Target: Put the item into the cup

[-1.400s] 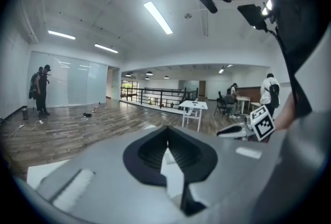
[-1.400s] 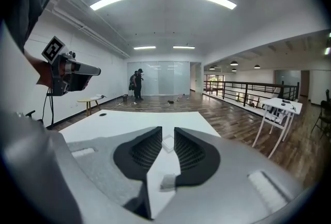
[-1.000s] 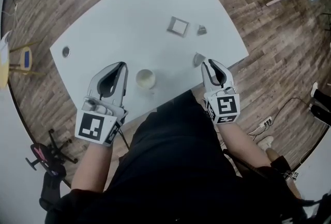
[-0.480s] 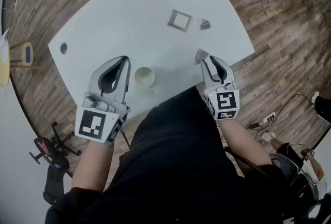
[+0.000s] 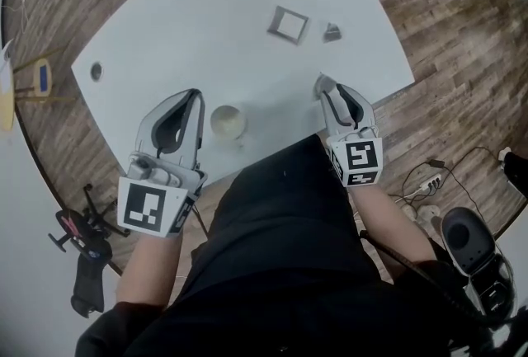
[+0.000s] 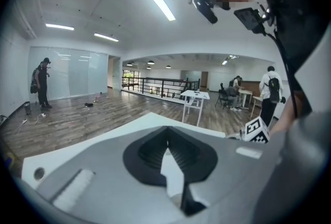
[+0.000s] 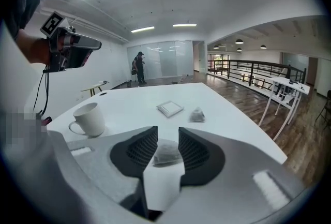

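Tea bag (image 7: 166, 154) at table (image 5: 206, 17) near edge, between right gripper (image 7: 165, 137) jaws, just opened wide. Cup (image 5: 228, 121) beside left gripper (image 6: 165, 132), which is closed and empty.

We're wearing a black top (image 5: 280, 265) here. The left gripper (image 5: 196, 96) and right gripper (image 5: 323, 85) are both sporting light grey shells, black ribbed pads (image 7: 138, 149), and 1 cube (image 5: 151, 208) each showing black-and-white square markers.
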`<action>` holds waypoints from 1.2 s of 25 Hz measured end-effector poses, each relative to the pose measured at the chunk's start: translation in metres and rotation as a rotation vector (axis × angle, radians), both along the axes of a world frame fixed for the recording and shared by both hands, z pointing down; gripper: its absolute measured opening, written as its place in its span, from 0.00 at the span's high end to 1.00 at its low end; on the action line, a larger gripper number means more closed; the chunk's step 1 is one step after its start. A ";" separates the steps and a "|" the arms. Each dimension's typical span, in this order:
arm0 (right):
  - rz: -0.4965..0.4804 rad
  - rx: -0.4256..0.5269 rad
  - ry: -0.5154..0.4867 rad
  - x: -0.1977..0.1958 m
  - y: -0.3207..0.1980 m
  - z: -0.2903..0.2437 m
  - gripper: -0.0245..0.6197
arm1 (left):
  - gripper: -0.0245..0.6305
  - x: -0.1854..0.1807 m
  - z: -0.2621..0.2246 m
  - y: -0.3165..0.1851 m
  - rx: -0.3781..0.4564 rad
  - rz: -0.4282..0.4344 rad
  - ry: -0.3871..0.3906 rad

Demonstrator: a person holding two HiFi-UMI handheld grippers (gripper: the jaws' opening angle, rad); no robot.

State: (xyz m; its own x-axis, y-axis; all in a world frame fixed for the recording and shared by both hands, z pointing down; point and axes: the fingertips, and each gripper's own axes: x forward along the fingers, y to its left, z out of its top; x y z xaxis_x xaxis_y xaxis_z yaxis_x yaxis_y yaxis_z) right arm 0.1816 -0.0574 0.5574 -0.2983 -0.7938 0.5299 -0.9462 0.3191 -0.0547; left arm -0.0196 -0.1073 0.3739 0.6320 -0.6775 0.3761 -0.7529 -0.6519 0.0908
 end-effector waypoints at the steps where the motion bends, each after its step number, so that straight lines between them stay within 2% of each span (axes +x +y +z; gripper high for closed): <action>1: -0.002 -0.004 0.000 0.000 0.001 0.002 0.76 | 0.97 0.000 0.001 0.001 -0.002 0.000 -0.001; 7: -0.011 -0.022 0.001 -0.002 -0.002 0.011 0.75 | 0.96 -0.004 0.000 0.003 0.001 -0.038 -0.002; 11: -0.020 -0.041 0.005 -0.001 -0.003 0.019 0.75 | 0.96 -0.003 0.001 0.004 0.040 -0.009 0.008; 15: -0.019 -0.075 0.025 0.001 -0.002 0.027 0.75 | 0.96 -0.008 0.005 0.002 -0.004 -0.060 -0.024; 18: -0.023 -0.101 0.026 0.000 -0.003 0.030 0.75 | 0.97 -0.017 0.007 0.000 0.028 -0.050 -0.044; 27: -0.018 -0.144 0.064 0.006 -0.008 0.040 0.75 | 0.97 -0.007 0.013 0.002 -0.011 -0.057 -0.080; 30: -0.018 -0.155 0.067 0.007 -0.009 0.042 0.80 | 0.96 -0.010 0.013 0.003 -0.013 -0.066 -0.078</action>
State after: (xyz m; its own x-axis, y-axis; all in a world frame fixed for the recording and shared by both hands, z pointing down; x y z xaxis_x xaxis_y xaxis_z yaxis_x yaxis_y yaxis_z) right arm 0.1884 -0.0661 0.5992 -0.2716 -0.6960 0.6647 -0.9436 0.3283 -0.0418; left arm -0.0295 -0.1045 0.3866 0.5546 -0.7116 0.4313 -0.7992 -0.5999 0.0379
